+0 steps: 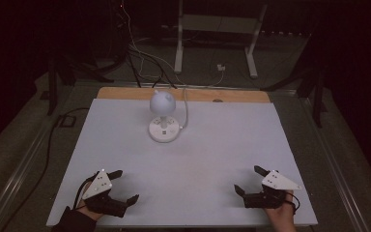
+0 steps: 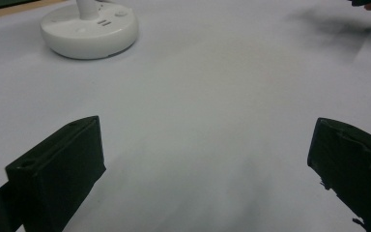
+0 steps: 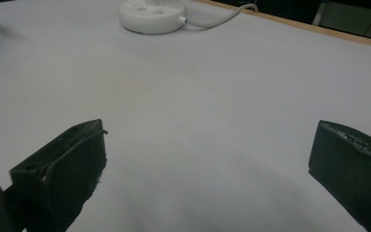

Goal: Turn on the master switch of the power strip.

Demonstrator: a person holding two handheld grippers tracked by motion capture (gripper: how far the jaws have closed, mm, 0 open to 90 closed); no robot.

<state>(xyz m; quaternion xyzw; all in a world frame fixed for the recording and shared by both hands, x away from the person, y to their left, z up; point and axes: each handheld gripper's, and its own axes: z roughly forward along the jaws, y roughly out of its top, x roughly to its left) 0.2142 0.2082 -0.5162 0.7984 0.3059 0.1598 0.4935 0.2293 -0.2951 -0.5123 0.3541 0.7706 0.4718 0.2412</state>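
Note:
A small white desk lamp [image 1: 163,113] with a round head and a round base stands at the back middle of the white table top [image 1: 183,159]. Its base [image 2: 90,29] is at the upper left in the left gripper view, and the base [image 3: 151,14] sits at the top in the right gripper view with a white cable [image 3: 217,19] leaving it. My left gripper [image 1: 125,186] rests open near the front left corner. My right gripper [image 1: 248,180] rests open near the front right. Both hold nothing between their jaws.
A wooden strip [image 1: 125,93] edges the table's far side. Beyond it the floor carries cables [image 1: 140,53] and a white stand's legs [image 1: 178,43]. A black cable [image 1: 53,140] runs along the left side. The room around is dark.

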